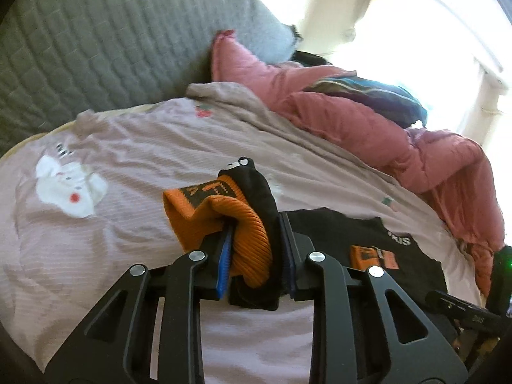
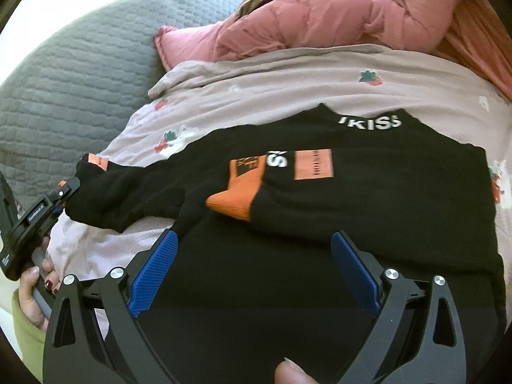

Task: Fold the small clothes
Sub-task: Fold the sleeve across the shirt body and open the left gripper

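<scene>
Over at the left, the left hand-held gripper [image 1: 252, 249] is clamped on the orange ribbed cuff [image 1: 246, 224] of the black knitted sweater [image 2: 368, 211], its jaws pinched together with the bunched sleeve end squeezed between the blue pads; from the right wrist view the same tool shows at the far left edge, the person's hand [image 2: 35, 284] wrapped round its handle, and the black left sleeve [image 2: 128, 188] stretches from it back toward the body of the garment. The sweater itself lies spread, front up, on the pale pink striped bedsheet with strawberry prints [image 1: 144, 160], with the white lettering at its collar pointing away toward the crumpled pink quilted duvet [image 2: 320, 22] and the grey quilted pillow [image 2: 73, 73] at the head of the bed. Moving right, the other sleeve already lies folded across the chest, its orange cuff [image 2: 236, 201] resting near the orange patch, so I would say one sleeve is done. The right hand-held gripper [image 2: 256, 272] hovers above the sweater's lower part with its jaws wide apart and nothing between them. By my reckoning the fold is in its early middle: the second sleeve needs carrying in across the body, and then the body itself wants folding.
</scene>
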Motion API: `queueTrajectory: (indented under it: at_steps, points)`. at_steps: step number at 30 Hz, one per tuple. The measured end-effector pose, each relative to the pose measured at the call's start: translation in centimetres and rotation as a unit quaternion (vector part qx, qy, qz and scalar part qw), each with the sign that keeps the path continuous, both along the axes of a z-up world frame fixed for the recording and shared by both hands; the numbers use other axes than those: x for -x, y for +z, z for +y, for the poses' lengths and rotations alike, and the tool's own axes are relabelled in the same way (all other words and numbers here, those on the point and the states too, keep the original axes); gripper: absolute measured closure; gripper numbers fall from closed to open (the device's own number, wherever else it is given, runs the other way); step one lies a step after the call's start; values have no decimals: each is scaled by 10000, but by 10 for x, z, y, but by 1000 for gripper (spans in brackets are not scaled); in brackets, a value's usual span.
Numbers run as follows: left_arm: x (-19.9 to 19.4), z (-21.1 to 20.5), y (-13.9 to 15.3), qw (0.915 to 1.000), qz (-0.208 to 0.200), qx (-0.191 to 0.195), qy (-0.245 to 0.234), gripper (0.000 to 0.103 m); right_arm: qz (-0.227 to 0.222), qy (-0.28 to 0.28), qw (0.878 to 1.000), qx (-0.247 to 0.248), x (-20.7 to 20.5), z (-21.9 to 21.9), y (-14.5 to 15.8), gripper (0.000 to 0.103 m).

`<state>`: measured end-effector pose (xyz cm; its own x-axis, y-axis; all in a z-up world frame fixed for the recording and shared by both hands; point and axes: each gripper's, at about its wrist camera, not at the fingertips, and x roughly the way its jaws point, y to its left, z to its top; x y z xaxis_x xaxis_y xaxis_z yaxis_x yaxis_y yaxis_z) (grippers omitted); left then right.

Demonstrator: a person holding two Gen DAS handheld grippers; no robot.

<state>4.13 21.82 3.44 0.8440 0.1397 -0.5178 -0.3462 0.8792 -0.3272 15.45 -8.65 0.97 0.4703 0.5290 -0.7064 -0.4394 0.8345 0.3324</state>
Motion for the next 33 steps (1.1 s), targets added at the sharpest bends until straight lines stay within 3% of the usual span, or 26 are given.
queueTrajectory:
  at_steps: [1, 11, 23, 26, 28, 33]
  points:
    - [-2, -5, 2, 10000, -23, 12, -77, 92, 1, -36, 10000, -19, -1, -4, 0, 7]
    - [-35, -67, 4, 9964, 123, -59, -833, 94, 61, -389, 9986, -352, -4, -52, -1, 7]
    - [-72, -150, -19, 9801, 564, -155, -1899, 95, 115, -833, 9947, -588, -9, -103, -3, 7]
    - [-71, -159, -21, 9747, 567, -19, -2162, 89, 192, -861, 9943, -604, -10, -106, -7, 7]
    - [-67, -161, -18, 9723, 518, 14, -2279, 79, 220, -844, 9944, -592, -11, -105, -9, 7]
    - [-58, -147, -13, 9780, 481, -91, -2027, 67, 262, -615, 9966, -485, -7, -88, -12, 7]
